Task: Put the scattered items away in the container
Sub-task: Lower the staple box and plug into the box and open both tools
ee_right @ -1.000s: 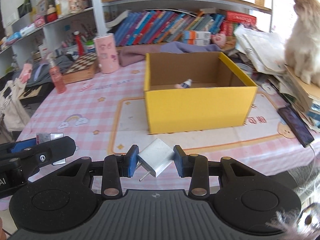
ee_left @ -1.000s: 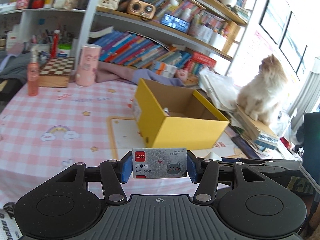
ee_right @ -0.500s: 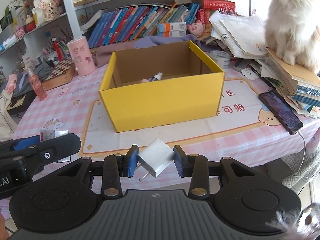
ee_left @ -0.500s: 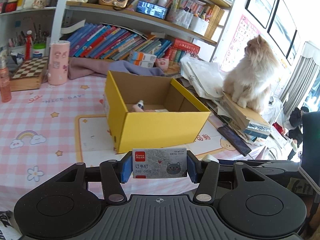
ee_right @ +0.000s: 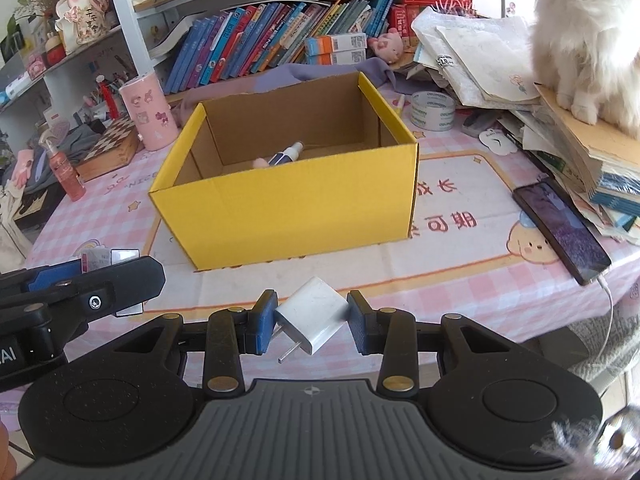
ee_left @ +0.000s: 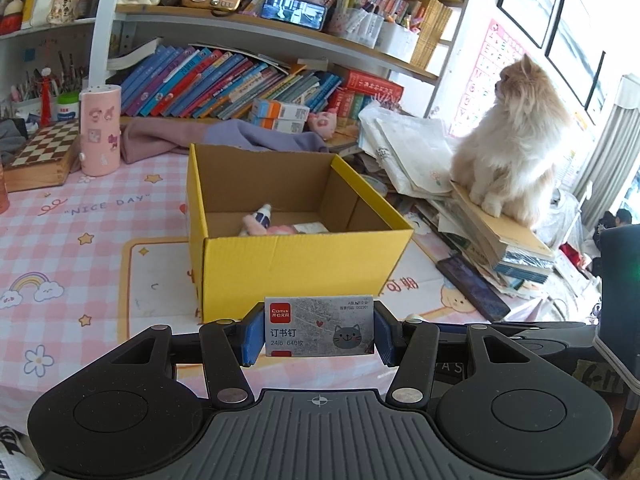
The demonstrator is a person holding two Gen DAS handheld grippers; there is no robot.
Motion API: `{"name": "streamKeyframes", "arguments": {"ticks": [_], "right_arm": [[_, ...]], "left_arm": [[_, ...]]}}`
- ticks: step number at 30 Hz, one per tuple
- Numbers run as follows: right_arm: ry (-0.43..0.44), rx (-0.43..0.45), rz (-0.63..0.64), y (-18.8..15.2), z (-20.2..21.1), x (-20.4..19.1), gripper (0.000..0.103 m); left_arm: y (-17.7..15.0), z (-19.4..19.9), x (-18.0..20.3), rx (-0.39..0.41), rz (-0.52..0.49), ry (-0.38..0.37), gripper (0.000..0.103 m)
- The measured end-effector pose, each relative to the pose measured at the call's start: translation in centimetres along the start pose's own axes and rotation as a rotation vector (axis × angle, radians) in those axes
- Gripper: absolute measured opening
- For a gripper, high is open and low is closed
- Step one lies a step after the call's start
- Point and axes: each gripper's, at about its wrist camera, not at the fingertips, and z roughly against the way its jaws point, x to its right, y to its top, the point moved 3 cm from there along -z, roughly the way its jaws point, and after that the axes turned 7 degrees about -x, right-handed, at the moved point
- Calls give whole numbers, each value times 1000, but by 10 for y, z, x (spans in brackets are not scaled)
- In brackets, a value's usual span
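The left gripper (ee_left: 319, 330) stays clamped on a small box of staples (ee_left: 319, 326) with a cartoon cat on its label. The right gripper (ee_right: 312, 326) stays clamped on a white plug-in charger (ee_right: 312, 318), tilted, prongs pointing down-left. Compared with a second ago, both grippers have swung sideways, so the yellow cardboard box (ee_left: 296, 272) now sits nearly straight ahead and its inside shows more fully: a small bottle (ee_left: 262, 216) and some pink items lie on its floor. A fluffy cat (ee_left: 516, 148) sits on stacked papers to the right.
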Motion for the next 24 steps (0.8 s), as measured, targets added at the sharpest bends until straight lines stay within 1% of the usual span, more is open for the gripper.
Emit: {"name": "streamKeyframes", "arguments": {"ticks": [4,9,16,19,21,24], "right_arm": [[20,18,24,15,-4,10,36],[46,62,70,39,-6,21,36],[89,170,123,84,-7,33,36],[109,205,139,105,-11,37,36],[120,219,153,118,-17,38,36],[129,226,184,137,-32,36,36]], "left_arm": [[13,-7,7,24,5,30,53],[32,-14,15,57,4,63,53],[68,-23,21,115,7,130,53],[82,-30,21,138,-17,170,53],[89,-37,20,141,-35,199,53],[98,-52,17,119,-63,227,53]]}}
